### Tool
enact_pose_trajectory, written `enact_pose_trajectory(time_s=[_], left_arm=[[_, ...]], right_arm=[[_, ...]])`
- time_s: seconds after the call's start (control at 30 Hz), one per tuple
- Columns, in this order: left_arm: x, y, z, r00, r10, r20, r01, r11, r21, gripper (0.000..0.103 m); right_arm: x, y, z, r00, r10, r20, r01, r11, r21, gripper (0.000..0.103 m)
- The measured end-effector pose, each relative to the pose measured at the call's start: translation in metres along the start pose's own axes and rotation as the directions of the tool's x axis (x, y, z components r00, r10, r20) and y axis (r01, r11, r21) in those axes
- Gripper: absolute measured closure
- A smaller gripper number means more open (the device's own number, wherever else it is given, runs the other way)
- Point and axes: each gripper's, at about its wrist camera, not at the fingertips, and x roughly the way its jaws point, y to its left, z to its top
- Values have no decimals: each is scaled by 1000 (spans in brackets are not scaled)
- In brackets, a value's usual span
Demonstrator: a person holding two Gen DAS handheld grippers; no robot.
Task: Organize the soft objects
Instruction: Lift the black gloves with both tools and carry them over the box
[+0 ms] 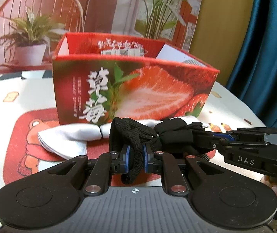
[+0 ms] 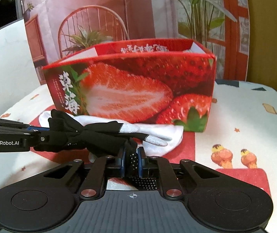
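- My left gripper [image 1: 135, 156] is clamped on the black knit cuff of the glove [image 1: 138, 134].
- My right gripper [image 2: 131, 160] pinches the glove's other end, black with white grip dots.
- The glove hangs bunched between them, one fingertip grey.
- A white sock [image 1: 68, 136] lies beneath it on the table [image 1: 2, 116], just near of the strawberry box [image 1: 134, 89].

Black knit glove [image 1: 132, 136] stretched over white sock [image 1: 70, 136] before strawberry box [image 1: 134, 89].
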Motion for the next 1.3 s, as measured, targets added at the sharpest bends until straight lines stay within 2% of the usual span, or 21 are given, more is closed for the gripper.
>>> enact_pose_trajectory(time_s=[0.2,0.67,1.07,1.3], left_arm=[[-16,-5,8,998,7,57,-8,1000,21,88],[-39,-15,28,990,14,137,-22,998,55,88],[-58,-18,60,973,10,229,-25,998,62,88],[-49,-12,95,967,11,253,-25,998,50,88]], right_arm=[[-11,5,14,999,-1,46,1,1000,-3,92],[-30,10,36,994,-6,111,7,1000,-9,92],[-48,9,81,977,17,215,-13,1000,-18,92],[-42,7,115,970,29,243,-21,999,-37,92]])
